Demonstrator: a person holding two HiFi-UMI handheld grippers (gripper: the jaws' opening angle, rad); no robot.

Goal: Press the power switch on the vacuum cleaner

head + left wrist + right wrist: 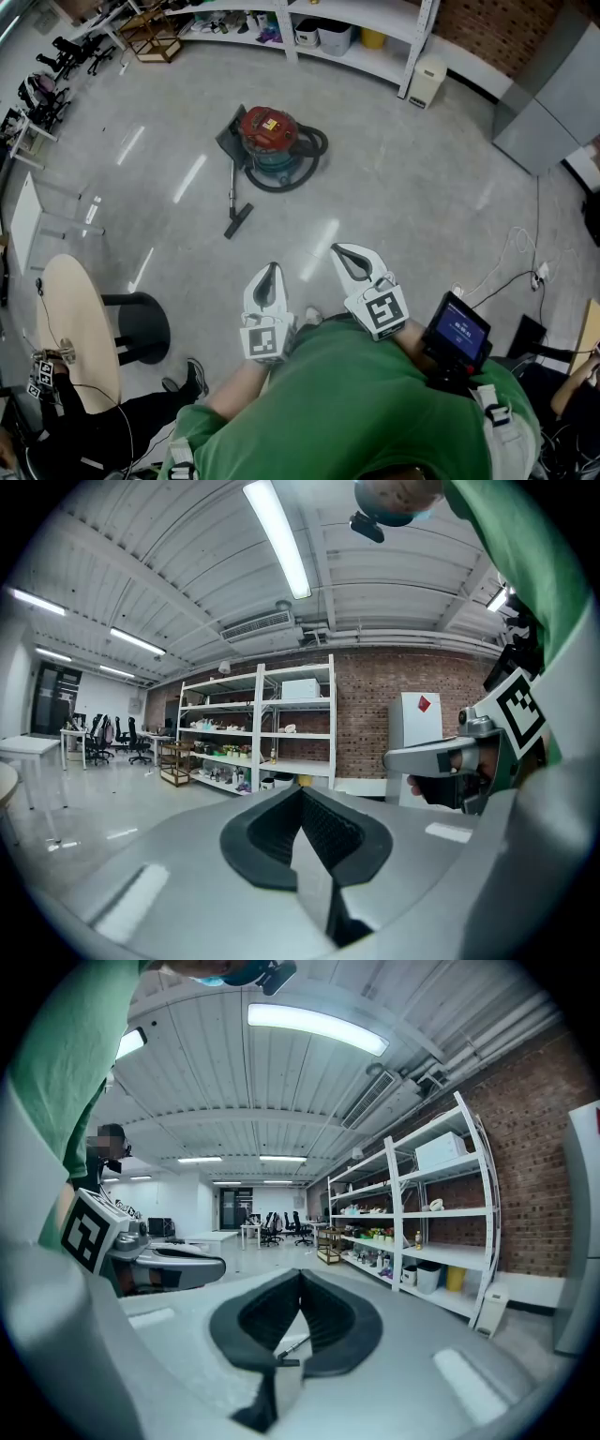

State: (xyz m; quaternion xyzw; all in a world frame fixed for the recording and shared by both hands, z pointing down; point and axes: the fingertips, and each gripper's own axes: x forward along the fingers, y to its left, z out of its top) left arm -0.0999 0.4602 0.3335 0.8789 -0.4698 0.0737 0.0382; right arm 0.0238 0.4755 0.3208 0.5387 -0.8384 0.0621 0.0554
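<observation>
Vacuum cleaner [272, 141] far off — step close, then poke its switch w/ one tip; left gripper [273, 268] & right gripper [338, 250] jaws pressed together, empty.

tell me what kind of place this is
Probably a workshop or lab space: bare grey concrete floor, tall white metal shelving against a red brick wall, and black office chairs at desks farther back.

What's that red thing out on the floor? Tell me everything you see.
A canister vacuum cleaner stands upright on the grey floor: red lid with a yellow label, teal drum below. A dark hose loops around its base, and its wand lies on the floor, ending in a flat nozzle.
</observation>
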